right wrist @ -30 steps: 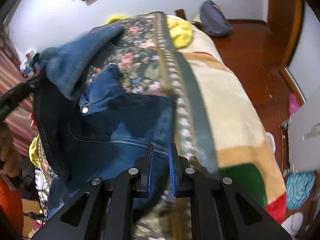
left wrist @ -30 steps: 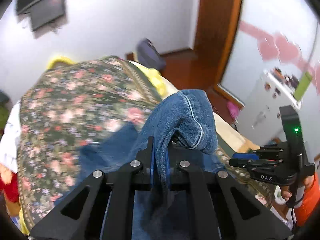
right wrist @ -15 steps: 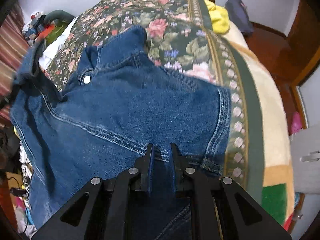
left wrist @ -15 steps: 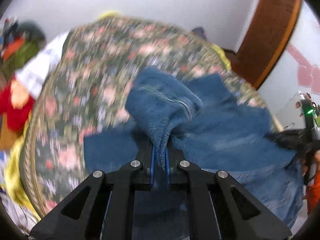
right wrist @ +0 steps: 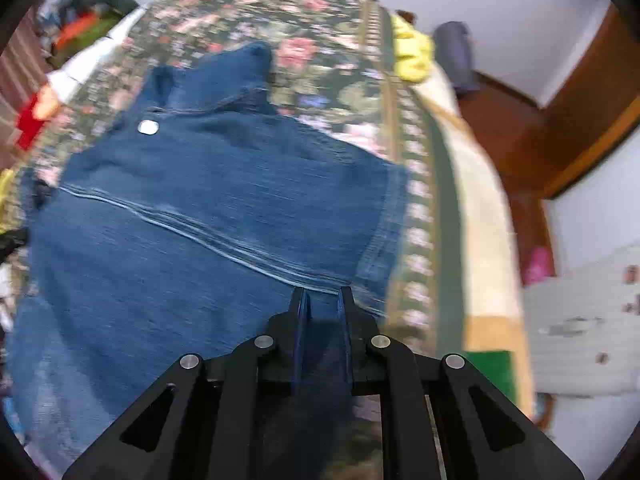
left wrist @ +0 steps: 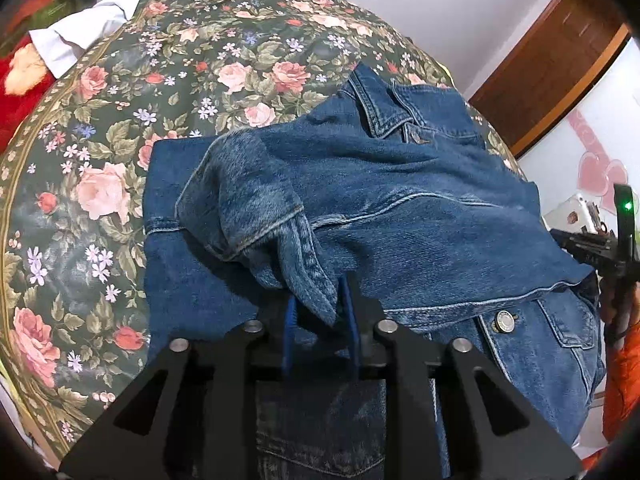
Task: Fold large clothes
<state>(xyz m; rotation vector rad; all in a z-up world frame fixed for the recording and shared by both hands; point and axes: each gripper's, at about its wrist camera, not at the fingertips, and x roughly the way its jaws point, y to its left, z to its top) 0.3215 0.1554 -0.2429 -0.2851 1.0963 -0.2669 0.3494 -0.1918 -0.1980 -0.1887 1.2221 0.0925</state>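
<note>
Two grippers work a jacket [left wrist: 400, 208] on the bed [left wrist: 240, 60]: left gripper [left wrist: 318, 304] fingers opening around the cuff [left wrist: 312, 280], right gripper [right wrist: 322, 300] fingers clamped on the hem.

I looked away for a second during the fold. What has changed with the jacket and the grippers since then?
The left gripper carried the sleeve cuff down across the denim jacket, which now lies spread on the floral blanket. Its jaws are opening, cuff between them. The right gripper stayed shut on the jacket's hem.

Home bedroom: bed with floral blanket [left wrist: 168, 92], wooden door frame [right wrist: 592, 120].
</note>
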